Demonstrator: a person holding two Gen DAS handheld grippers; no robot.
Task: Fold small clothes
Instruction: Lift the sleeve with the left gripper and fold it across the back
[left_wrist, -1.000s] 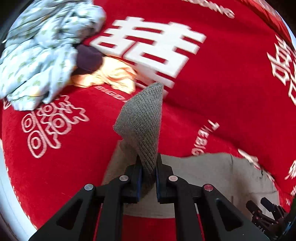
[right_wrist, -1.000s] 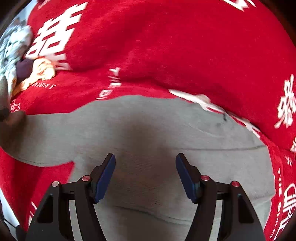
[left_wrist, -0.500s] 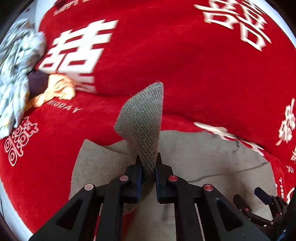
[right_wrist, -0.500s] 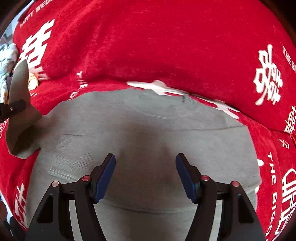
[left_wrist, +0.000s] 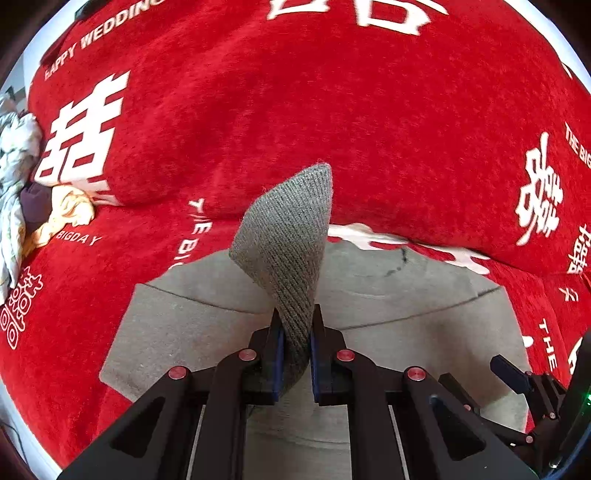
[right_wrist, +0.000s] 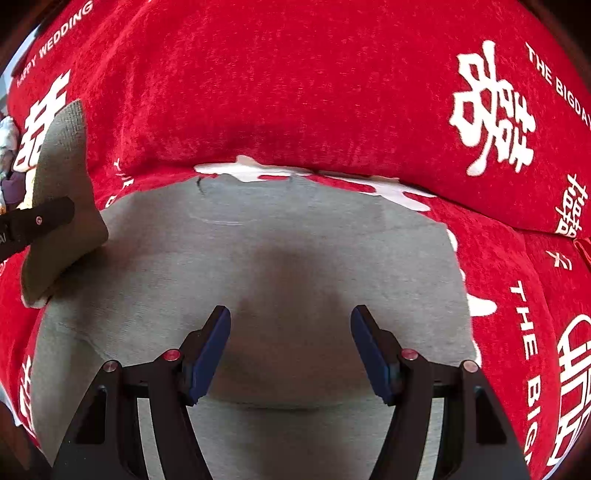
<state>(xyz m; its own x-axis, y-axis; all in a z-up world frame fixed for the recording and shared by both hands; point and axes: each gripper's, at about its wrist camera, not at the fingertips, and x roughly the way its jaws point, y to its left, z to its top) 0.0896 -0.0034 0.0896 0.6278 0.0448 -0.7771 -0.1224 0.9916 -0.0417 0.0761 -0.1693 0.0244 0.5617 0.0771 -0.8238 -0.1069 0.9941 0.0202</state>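
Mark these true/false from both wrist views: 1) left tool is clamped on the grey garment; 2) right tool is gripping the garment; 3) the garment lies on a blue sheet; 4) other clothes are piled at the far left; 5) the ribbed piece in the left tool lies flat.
1) True. The left tool is shut on a ribbed end of the grey garment.
2) False. The right tool is open above the garment, with nothing between its pads.
3) False. It lies on a red blanket with white lettering.
4) True. A pile of clothes sits at the left edge of the left wrist view.
5) False. The ribbed end stands lifted above the garment.
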